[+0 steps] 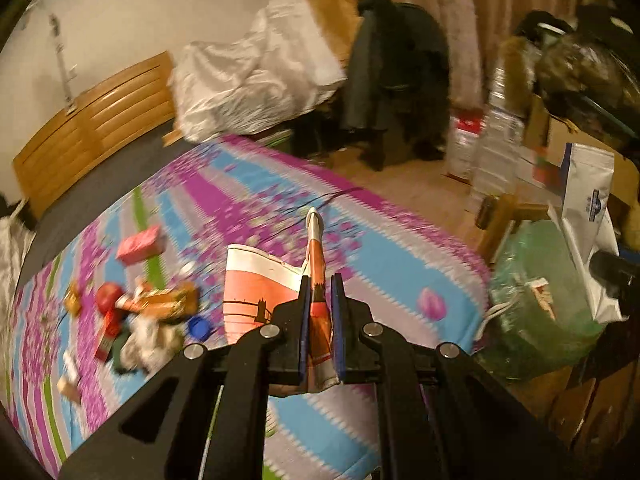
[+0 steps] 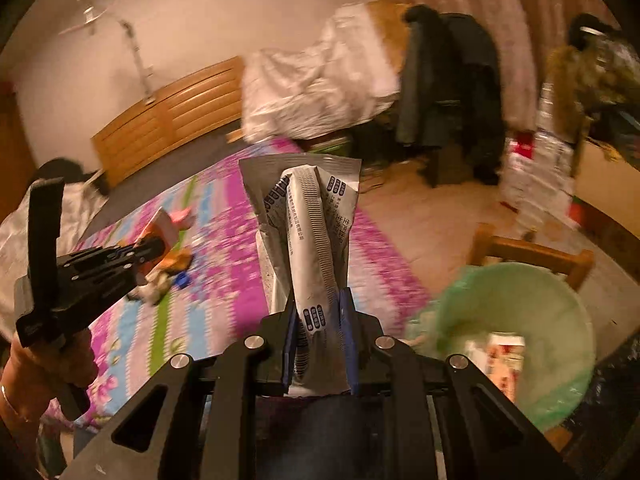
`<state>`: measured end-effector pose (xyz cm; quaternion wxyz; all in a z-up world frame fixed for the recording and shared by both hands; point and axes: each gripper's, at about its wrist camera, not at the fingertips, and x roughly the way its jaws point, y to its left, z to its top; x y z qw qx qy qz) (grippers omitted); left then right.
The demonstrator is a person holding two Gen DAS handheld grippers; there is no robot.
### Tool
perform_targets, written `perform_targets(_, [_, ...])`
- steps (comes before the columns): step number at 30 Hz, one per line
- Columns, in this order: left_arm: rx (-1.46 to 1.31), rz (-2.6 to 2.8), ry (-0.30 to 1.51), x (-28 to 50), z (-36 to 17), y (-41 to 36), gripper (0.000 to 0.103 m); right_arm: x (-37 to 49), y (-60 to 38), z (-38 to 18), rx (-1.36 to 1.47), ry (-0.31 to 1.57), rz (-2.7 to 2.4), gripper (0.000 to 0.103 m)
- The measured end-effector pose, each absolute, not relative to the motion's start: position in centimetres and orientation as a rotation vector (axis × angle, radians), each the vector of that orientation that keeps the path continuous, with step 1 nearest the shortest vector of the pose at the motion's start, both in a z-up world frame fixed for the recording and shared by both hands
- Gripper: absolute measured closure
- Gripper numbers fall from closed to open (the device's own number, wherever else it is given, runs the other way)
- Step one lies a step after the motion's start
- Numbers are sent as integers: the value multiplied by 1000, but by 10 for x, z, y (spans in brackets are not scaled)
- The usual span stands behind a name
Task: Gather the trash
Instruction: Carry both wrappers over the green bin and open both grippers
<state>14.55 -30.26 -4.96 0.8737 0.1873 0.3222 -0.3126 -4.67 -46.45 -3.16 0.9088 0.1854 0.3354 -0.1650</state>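
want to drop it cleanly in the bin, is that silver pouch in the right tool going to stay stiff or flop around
Probably floppy: the silver pouch is creased and folded in on itself above the right tool. It looks flat and likely empty, so light and apt to flutter on release. The foil-like surface may be slippery, though the pinch looks firm. The green-lined bin sits close by.

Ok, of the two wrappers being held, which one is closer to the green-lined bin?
The silver pouch in the right gripper; in the right wrist view the bin sits just beside it. The orange-and-white wrapper in the left gripper is over the bedspread.
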Motion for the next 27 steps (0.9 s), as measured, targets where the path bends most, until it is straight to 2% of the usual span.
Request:
perform_targets(12, [519,-855,648,119,-60,-413,95,-108,-560,-42,425,673,-621,82])
perform_targets(27, [640,-1069,634,62,-78,-514,95,-154,-612,-66,459,766,-834,82])
